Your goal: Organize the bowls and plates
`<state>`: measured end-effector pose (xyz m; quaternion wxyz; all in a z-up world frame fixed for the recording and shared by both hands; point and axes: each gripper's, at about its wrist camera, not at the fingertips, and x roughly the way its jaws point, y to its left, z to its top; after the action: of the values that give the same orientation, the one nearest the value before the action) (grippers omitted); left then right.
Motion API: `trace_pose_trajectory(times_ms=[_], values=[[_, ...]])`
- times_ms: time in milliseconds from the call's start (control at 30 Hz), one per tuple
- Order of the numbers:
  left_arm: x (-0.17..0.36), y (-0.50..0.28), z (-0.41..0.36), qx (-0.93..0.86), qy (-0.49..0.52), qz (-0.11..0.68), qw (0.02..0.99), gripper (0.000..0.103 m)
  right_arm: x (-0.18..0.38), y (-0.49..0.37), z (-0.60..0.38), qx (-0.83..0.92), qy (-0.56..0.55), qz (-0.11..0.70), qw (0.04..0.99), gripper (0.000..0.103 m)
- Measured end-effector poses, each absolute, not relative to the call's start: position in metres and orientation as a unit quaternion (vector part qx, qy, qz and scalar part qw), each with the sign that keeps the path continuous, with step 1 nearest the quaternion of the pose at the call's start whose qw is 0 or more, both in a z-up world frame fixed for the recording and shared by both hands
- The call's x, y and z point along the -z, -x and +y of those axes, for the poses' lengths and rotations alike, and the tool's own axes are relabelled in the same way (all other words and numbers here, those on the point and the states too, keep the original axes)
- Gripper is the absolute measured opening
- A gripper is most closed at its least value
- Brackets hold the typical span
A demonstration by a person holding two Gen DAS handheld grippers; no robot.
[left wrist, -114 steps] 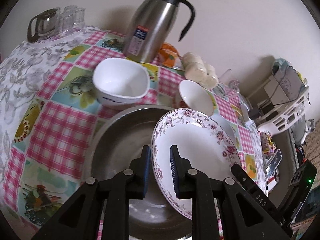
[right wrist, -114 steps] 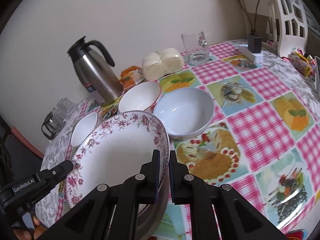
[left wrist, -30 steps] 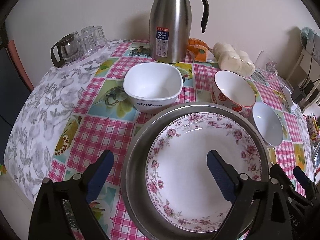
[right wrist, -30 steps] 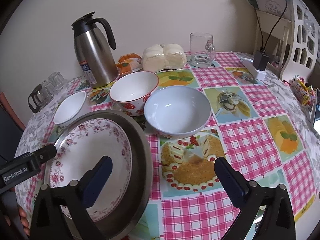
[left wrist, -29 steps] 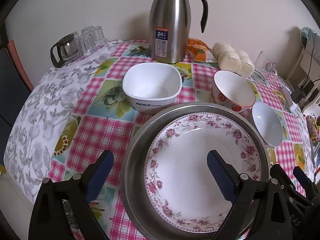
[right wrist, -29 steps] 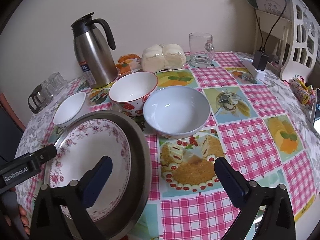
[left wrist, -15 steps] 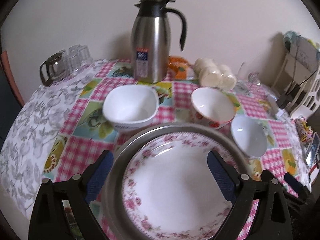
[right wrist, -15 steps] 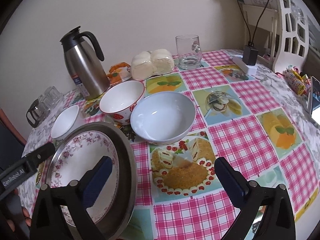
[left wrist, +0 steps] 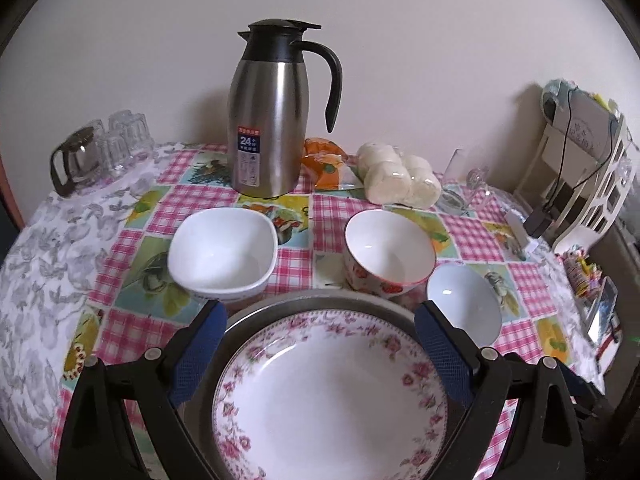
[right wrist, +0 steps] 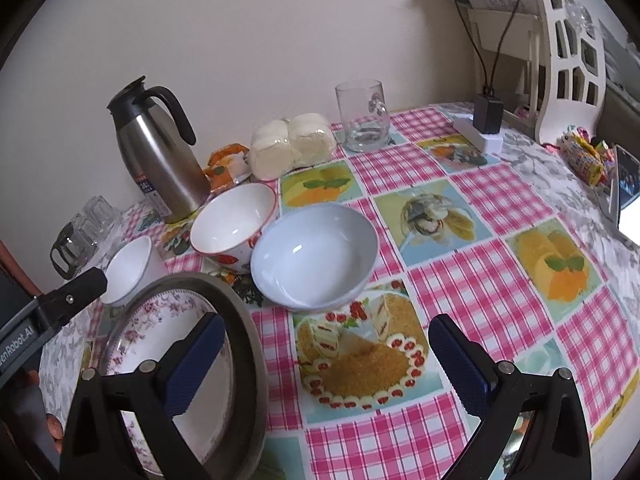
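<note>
A floral-rimmed plate (left wrist: 332,396) (right wrist: 168,352) lies flat inside a round metal pan (left wrist: 320,299) (right wrist: 244,320) at the table's near edge. My left gripper (left wrist: 320,346) stands wide open over the plate, one finger at each side, touching nothing. My right gripper (right wrist: 328,360) is open too, over the tablecloth just right of the pan. Behind the pan stand a white square bowl (left wrist: 222,254) (right wrist: 130,268), a strawberry-patterned bowl (left wrist: 390,254) (right wrist: 232,228) and a pale blue bowl (left wrist: 464,304) (right wrist: 316,256), all upright and empty.
A steel thermos jug (left wrist: 276,120) (right wrist: 160,152), wrapped buns (left wrist: 400,180), an orange packet (left wrist: 322,160) and a glass mug (right wrist: 362,116) line the wall side. Glassware (left wrist: 92,156) sits far left. A power strip (right wrist: 484,136), sweets and a phone (right wrist: 624,184) lie right.
Earlier both grippers were shut on the tilted plate's rim; now it lies in the pan and both are open. Over the last second both have drawn back and tilted upward.
</note>
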<state>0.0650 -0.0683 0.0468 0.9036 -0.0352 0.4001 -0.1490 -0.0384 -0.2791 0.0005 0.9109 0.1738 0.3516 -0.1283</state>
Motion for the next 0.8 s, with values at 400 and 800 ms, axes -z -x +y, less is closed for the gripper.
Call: trace_pose_trajectory(times_ms=[400,800], values=[[-0.074,-0.13,-0.068,0.152,-0.004,0.391,0.908,0.095,-0.036,-0.014,-0.288,0.11,-0.15,0.34,0.922,0.103],[-0.071,-0.199,-0.092,0.141,-0.017,0.465,0.874,0.095,-0.041,-0.082,-0.301,0.075,-0.111,0.38,0.915,0.103]])
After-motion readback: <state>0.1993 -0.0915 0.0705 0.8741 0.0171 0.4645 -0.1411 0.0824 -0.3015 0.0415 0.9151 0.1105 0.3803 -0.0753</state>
